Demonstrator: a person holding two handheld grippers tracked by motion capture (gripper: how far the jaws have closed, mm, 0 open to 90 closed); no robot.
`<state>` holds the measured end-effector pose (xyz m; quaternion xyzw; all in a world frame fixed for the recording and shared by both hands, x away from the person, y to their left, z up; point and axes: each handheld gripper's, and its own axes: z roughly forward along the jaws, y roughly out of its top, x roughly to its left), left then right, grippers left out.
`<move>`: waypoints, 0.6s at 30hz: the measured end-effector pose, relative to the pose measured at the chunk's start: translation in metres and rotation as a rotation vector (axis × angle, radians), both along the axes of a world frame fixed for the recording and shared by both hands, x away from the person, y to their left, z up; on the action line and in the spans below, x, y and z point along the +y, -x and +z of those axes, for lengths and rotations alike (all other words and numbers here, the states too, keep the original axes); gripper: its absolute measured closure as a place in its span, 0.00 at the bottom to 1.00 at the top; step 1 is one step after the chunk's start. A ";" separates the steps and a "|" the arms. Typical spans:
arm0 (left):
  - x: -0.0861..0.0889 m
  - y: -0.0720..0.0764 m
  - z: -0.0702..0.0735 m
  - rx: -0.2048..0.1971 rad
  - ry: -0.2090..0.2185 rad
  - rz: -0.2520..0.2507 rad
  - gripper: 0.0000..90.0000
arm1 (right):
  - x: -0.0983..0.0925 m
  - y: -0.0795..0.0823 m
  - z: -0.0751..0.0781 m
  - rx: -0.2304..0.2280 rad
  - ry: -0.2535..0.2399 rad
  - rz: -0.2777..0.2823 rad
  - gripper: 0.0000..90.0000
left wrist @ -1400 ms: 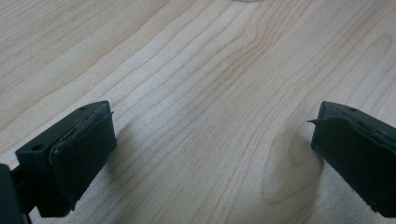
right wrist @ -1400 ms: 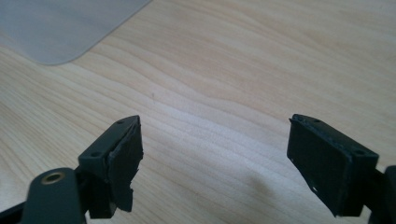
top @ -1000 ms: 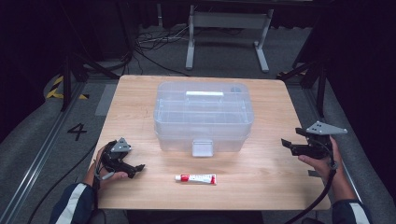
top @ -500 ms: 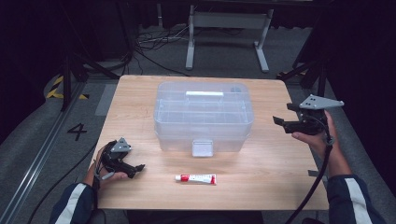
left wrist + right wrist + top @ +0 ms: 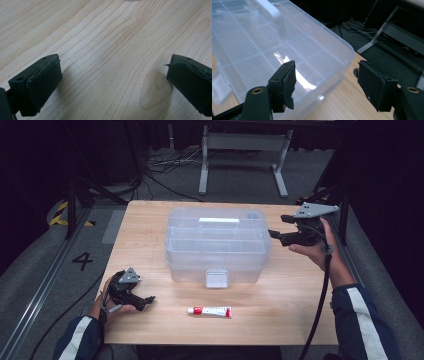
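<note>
High view: a clear plastic storage box (image 5: pixel 218 245) with a white handle (image 5: pixel 219 220) on its lid and a front latch (image 5: pixel 217 278) sits mid-table on the wooden table (image 5: pixel 150 220). Just in front of it lies a white tube with a red end (image 5: pixel 209 311). Right gripper (image 5: pixel 273 234) is held above the table at the box's right side, jaws spread wide and empty, pointing at the lid's corner. Left gripper (image 5: pixel 150 298) rests low at the near left, well apart from the box, jaws likewise parted over bare wood, left of the tube
</note>
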<state>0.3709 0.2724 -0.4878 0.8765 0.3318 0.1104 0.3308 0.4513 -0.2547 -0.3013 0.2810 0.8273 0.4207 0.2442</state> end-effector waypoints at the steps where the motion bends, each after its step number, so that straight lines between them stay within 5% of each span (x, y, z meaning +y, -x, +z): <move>1: 0.000 0.000 0.000 0.000 0.000 0.000 0.00 | 0.000 0.000 0.000 0.000 0.000 0.000 0.35; 8: 0.000 0.000 0.000 -0.001 0.000 0.001 0.00 | 0.046 -0.018 -0.004 0.049 0.079 0.131 0.41; 18: 0.000 0.000 0.000 -0.001 -0.001 0.002 0.00 | 0.078 -0.034 -0.008 0.064 0.105 0.144 0.48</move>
